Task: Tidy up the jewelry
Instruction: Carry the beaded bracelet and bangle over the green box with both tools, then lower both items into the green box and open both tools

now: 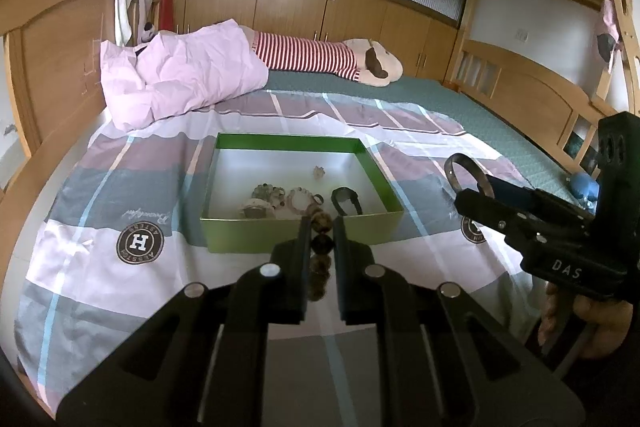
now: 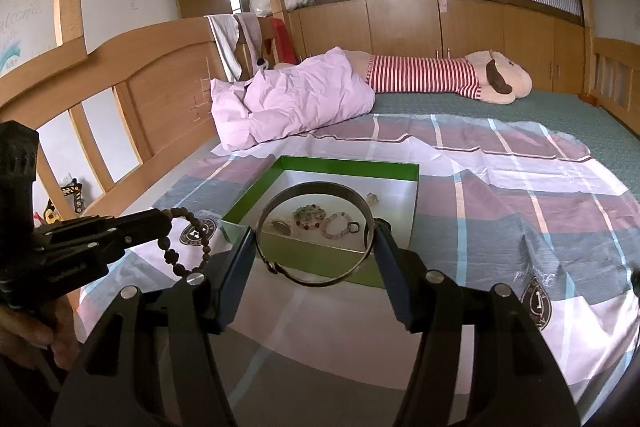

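My left gripper (image 1: 322,225) is shut on a brown wooden bead bracelet (image 1: 321,247), which hangs between its fingers just before the near wall of the green box (image 1: 288,142). From the right wrist view the same bracelet (image 2: 188,247) dangles as a loop from the left gripper (image 2: 165,222). My right gripper (image 2: 314,233) is closed across a dark metal bangle (image 2: 320,187), held above the box's near edge (image 2: 348,163). In the left wrist view the bangle (image 1: 448,171) stands upright at the right gripper's (image 1: 480,189) tip. Several bracelets (image 1: 298,201) lie in the box.
The box rests on a checked sheet (image 1: 120,187) spread over a green mattress (image 1: 460,115). A pink pillow (image 1: 180,79) and a striped plush toy (image 1: 316,57) lie behind it. Wooden bed rails stand at both sides; a blue toy (image 1: 584,187) sits by the right rail.
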